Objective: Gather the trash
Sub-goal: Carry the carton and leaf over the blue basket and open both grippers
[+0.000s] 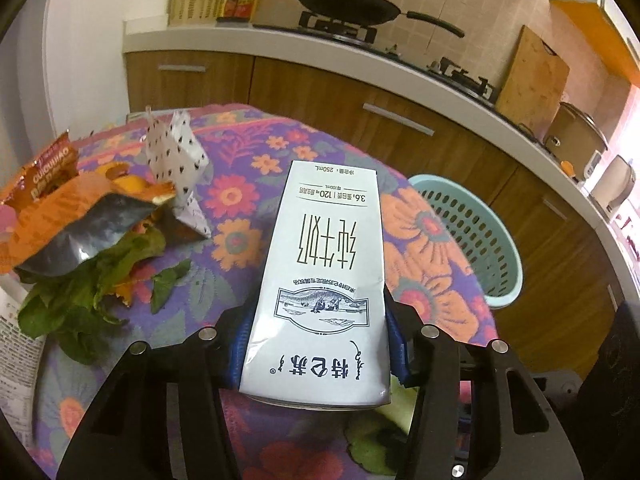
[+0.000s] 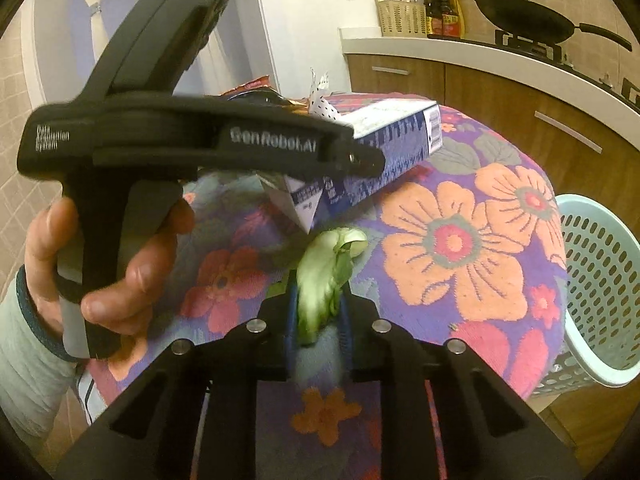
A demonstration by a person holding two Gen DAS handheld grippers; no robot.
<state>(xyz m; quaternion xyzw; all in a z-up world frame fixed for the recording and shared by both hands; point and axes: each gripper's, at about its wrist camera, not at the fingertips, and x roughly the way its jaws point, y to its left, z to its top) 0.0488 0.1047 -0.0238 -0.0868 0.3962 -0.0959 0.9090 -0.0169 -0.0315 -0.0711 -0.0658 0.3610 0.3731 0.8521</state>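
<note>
Your left claw (image 1: 320, 344) is pinching the 250 mL milk carton (image 1: 324, 280) by its lower end, so most of the carton juts out ahead of the pads, above the floral worktop (image 1: 256, 168). That long overhang is your main risk: swing fast toward the teal laundry-style basket (image 1: 476, 236) beside the worktop and the carton may pivot or slide out between the pads, landing on the floor short of the rim

Your right claw (image 2: 320, 312) is pressed together on a pale green vegetable leaf (image 2: 328, 272), which is limp and thin; it could tear or slip free, or cling to a pad when you release it

Both tools are close together, with the carton hanging just above the leaf, so mind a knock between them as you turn toward the basket (image 2: 600, 280)

Still lying on the worktop are the orange snack bag (image 1: 48, 208), loose spinach-like leaves (image 1: 88, 292) and a dotted paper wrapper (image 1: 176, 152); a careless sweep could scatter them
</note>
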